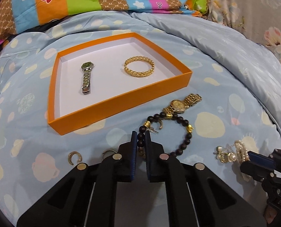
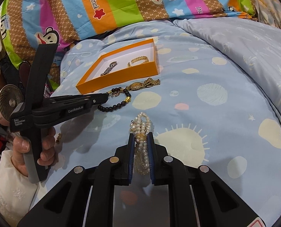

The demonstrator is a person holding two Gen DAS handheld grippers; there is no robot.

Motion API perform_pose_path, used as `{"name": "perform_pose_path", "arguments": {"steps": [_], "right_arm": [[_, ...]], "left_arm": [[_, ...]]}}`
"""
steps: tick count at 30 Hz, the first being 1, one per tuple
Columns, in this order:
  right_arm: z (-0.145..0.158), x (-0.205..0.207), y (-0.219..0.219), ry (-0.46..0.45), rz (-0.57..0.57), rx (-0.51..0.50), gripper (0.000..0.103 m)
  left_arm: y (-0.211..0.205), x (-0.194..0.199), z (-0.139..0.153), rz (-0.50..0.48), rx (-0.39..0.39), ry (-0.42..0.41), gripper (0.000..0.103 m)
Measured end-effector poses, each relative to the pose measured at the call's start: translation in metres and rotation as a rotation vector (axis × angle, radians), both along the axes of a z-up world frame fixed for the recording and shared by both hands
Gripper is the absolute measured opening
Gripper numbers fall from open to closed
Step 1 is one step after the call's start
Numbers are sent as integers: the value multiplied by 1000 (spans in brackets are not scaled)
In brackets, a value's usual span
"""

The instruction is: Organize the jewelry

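Note:
An orange tray [image 1: 110, 105] on the blue bedspread holds a silver watch [image 1: 86, 77] and a gold bangle [image 1: 139, 67]. My left gripper [image 1: 140, 135] is shut on a dark bead bracelet [image 1: 187, 132] just in front of the tray; it also shows in the right wrist view [image 2: 107, 94]. A gold watch [image 1: 182, 104] lies behind the bracelet. My right gripper [image 2: 141, 136] is shut on a pearl bracelet [image 2: 141, 126] lying on the bedspread; the pearl bracelet also shows in the left wrist view [image 1: 235, 151].
A crescent earring [image 1: 74, 157] and a ring [image 1: 108, 153] lie left of my left gripper. A pearl earring [image 1: 222, 154] lies beside the pearls. Colourful pillows [image 2: 121, 3] lie behind the tray. A small fan [image 2: 8, 102] stands at the left.

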State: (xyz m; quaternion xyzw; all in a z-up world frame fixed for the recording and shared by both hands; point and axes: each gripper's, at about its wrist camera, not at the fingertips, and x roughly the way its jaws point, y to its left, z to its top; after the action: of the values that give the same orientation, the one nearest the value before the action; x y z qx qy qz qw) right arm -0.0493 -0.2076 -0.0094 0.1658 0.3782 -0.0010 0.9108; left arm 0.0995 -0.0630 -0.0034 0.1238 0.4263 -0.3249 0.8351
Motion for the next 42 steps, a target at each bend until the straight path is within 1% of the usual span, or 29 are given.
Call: {"name": "perform_pose_path", "arguments": {"steps": [4,8,12,15,19,21,23,26,29,33,36,39,41,42], "right_arm": [[7,-2,-1,-17,-9,-5,12],[17,-6,-1,-42,-11,-15,12],[35,-2,-1,-78,-3,-31,12],[54,10,-2,-122,6,-53,12],[82,42,-1,-182,27,-89,12],[89,62,1,-192,37,-93,12],[90,87,2,-190,49,-68,12],[84,122,4,-174,65,-30,12],[67,153,11,-133,81,-26,12],[40,184,22,-80,102,-31,13],[25,196,29,-52,116,-41,13],[20,202,31,-46,123,-46,13],[19,203,30,-51,121,-40,13],[20,202,29,-64,112,-39,14]], "left_arm": [[4,-14,12,-8,-39,-11,7],[13,-33,36,-4,-109,-41,7],[22,-40,62,21,-142,-84,7],[28,-32,80,63,-153,-123,7],[32,-3,100,129,-156,-164,7],[34,12,108,157,-166,-176,7],[33,32,113,194,-166,-189,7],[29,57,110,239,-149,-206,7],[23,80,92,266,-123,-192,7],[19,96,64,297,-70,-178,7],[19,97,50,300,-52,-164,7],[18,95,42,306,-30,-178,8],[18,95,40,319,-28,-187,10],[19,95,40,326,-27,-190,13]]}}
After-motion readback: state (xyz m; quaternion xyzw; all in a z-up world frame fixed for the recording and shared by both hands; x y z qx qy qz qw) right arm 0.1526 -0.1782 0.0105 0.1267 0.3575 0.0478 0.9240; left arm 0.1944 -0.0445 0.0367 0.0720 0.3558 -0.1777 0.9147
